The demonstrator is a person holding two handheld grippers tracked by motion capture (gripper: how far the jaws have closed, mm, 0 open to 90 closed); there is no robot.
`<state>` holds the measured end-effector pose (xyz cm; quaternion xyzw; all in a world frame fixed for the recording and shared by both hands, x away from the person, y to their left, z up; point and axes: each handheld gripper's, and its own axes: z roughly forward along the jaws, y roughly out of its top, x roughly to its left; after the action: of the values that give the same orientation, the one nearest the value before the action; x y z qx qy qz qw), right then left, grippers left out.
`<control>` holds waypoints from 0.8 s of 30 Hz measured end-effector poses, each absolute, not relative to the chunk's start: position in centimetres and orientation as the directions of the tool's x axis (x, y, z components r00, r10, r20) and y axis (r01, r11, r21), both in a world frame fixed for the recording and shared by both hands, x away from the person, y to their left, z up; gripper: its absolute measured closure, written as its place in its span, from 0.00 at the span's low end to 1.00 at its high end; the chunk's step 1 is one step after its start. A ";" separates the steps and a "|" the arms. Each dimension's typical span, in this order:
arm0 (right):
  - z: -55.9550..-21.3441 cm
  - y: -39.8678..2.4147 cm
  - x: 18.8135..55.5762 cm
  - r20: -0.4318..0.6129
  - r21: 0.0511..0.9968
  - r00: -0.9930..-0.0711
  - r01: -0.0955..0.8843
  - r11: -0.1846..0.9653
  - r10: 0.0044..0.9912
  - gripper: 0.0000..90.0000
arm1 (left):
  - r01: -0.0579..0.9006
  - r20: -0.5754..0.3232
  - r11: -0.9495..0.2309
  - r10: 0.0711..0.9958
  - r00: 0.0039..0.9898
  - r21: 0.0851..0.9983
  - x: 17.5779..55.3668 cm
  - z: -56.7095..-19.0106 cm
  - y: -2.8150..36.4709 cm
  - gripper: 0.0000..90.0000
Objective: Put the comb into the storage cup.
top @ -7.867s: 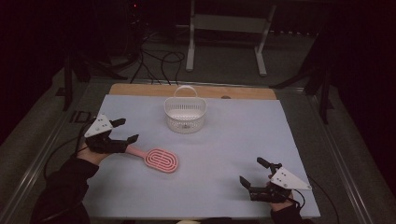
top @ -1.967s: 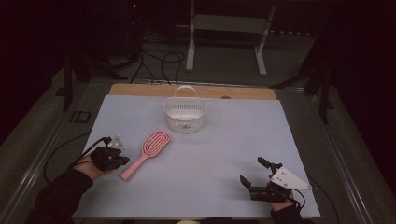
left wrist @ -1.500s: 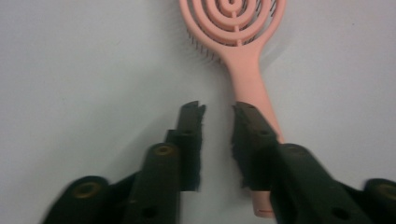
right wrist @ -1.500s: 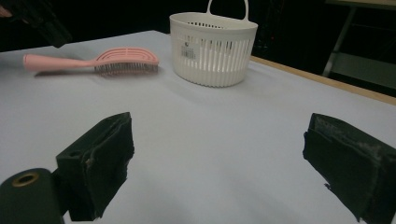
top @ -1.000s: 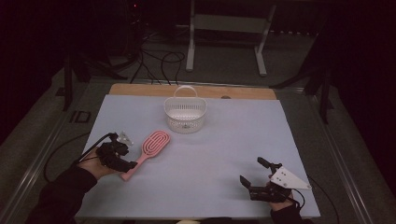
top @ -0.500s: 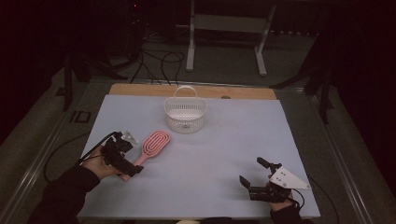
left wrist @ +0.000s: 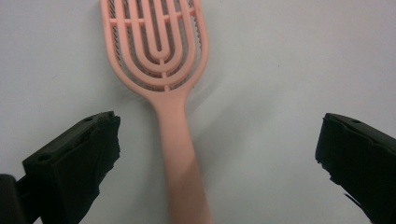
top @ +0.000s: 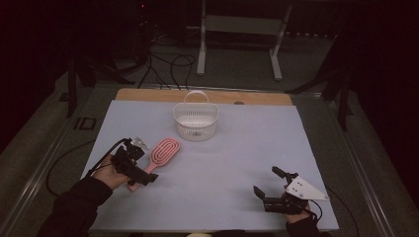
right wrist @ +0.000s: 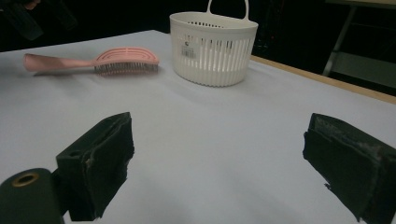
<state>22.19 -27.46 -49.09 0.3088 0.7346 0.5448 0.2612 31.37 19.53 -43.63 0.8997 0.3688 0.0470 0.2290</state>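
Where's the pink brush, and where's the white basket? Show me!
Brush (left wrist: 159, 51), left gripper view, on the ribbed head.
Basket (right wrist: 213, 51), right gripper view, on the slotted front wall.

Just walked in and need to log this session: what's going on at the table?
A person works a hand-held gripper in each hand. The left gripper has just opened its jaws, and the pink hairbrush lies flat on the table with its handle between them, untouched. A white basket stands beyond the brush. The right gripper rests open at the near right, holding nothing.
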 end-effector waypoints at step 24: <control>-49.0 -27.5 22.1 -0.050 0.962 -0.674 0.165 0.216 0.737 0.09 | 0.700 -0.111 -0.538 0.750 0.652 0.470 32.0 -45.0 19.4 0.01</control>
<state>22.15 -27.46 -49.03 0.3070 0.7344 0.5457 0.2619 31.99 19.43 -45.03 0.8755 0.4141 0.0521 0.2438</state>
